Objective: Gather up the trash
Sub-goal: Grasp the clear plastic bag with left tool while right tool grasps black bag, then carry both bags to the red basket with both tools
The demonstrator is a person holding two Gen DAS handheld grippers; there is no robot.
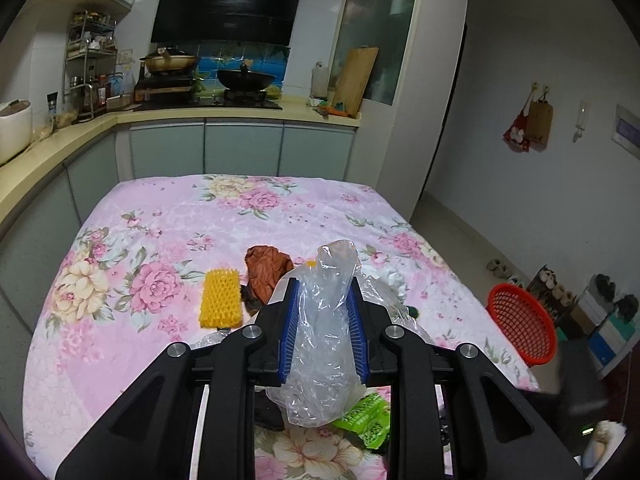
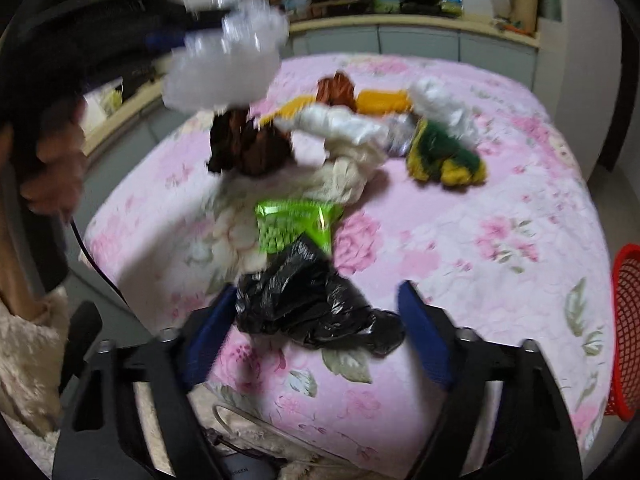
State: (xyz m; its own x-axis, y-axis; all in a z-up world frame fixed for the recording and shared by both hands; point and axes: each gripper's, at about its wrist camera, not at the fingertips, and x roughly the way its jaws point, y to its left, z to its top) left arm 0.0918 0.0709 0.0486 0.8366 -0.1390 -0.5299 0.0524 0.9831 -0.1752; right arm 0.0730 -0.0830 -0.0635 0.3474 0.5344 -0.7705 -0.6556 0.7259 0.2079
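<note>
Both grippers are built the same: matte black linkage arms pinned with round silver screws, and blue ribbed pads lining the fingers (image 1: 289,320). On the right gripper (image 2: 320,332), a thin black cable is seen at about 9 o'clock, next to a fluffy cream sleeve (image 2: 24,344).

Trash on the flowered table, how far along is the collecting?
Early. Nothing visibly sits in the red basket yet. In hand: the left claw is shut on a clear plastic bag, lifted off the table. The right claw stands open around a black plastic bag. Left on the cloth: green snack packet, yellow foam net, brown wrapper, white bags.
</note>
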